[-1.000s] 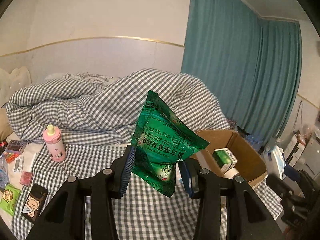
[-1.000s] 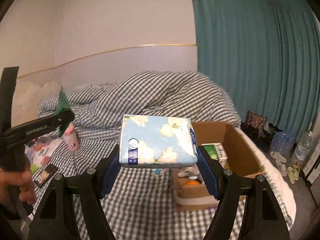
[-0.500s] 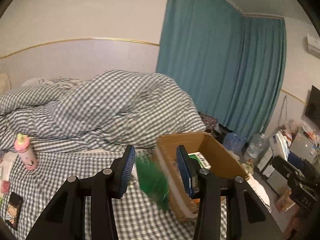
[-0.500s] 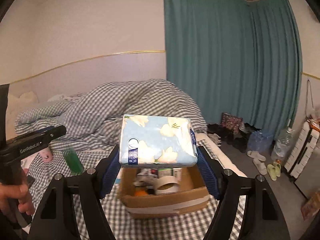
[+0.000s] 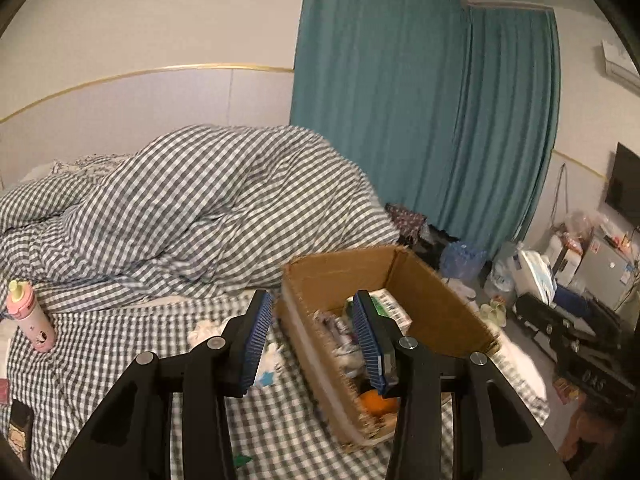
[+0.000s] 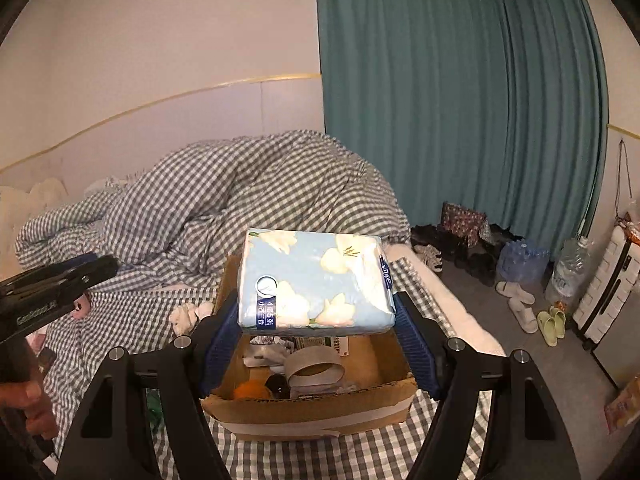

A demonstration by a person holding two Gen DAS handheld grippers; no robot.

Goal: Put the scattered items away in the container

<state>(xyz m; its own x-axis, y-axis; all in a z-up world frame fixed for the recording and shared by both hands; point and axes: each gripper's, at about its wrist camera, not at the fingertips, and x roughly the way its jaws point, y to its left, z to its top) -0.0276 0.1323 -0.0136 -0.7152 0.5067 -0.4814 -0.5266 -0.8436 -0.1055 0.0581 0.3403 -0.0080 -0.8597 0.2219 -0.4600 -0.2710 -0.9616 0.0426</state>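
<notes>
Gripping the tissue pack (image 6: 316, 280) flat, long axis crosswise, the right claw (image 6: 316, 334) hovers seemingly over the box (image 6: 312, 412); left claw (image 5: 310, 344) gapes empty.

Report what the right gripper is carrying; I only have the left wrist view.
Observer: The right gripper is shut on a light-blue, flower-printed soft tissue pack.
Operator: Say where that pack is relative to the brown cardboard box.
Observer: It is held up in front of the box's open top, not yet inside.
Operator: Name something in the box that blur hides from me.
Observer: A grey cardboard tape roll sits among the contents, near the box's front wall.
</notes>
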